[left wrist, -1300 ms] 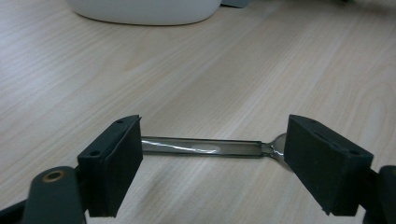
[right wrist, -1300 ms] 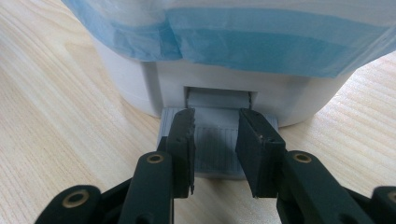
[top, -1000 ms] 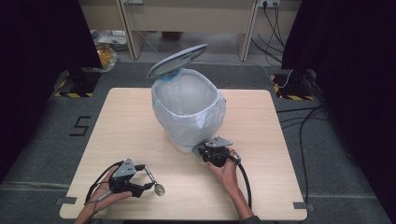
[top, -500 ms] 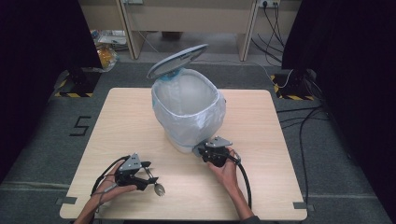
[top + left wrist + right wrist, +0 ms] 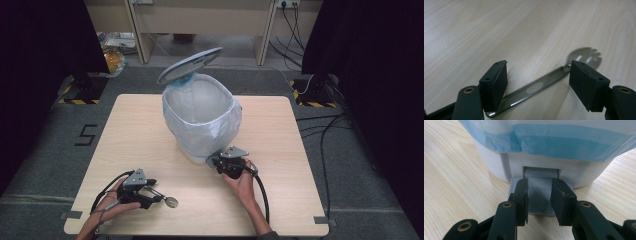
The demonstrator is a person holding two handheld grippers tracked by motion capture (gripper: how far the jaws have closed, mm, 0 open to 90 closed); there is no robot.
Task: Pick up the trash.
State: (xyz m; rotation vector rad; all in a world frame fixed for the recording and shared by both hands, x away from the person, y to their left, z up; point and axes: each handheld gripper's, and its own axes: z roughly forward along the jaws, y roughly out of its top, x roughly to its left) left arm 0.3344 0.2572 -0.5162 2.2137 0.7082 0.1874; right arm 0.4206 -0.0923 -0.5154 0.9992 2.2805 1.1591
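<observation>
Judging by how things lie, the step in hand is picking up the spork (image 5: 170, 202) so it can be dropped into the open pedal bin (image 5: 222, 131).

At the near left of the table (image 5: 125, 130), the left gripper (image 5: 159, 196) lies low over the spork. Its jaws have just been closing and now stand fairly wide. In the left gripper view the spork's (image 5: 536, 87) handle runs slantwise between them: one pad sits right beside the handle's near end, perhaps touching it, and the other is well apart from it, near the tined bowl. Nothing is gripped yet. The next move calls for closing squarely across the thin, flat handle, which lies flush on the wood and may slide or pivot, and then lifting it toward the bin.

At the middle of the table stands the bin, lined with a pale blue bag, its lid (image 5: 190, 65) tilted up at the far side. To the right, the right gripper (image 5: 215, 161) rests on the pedal (image 5: 539, 195) at the bin's near foot. Its jaws are drawn in narrow and clamp nothing, and it presses down, which I take to be what holds the lid up.
</observation>
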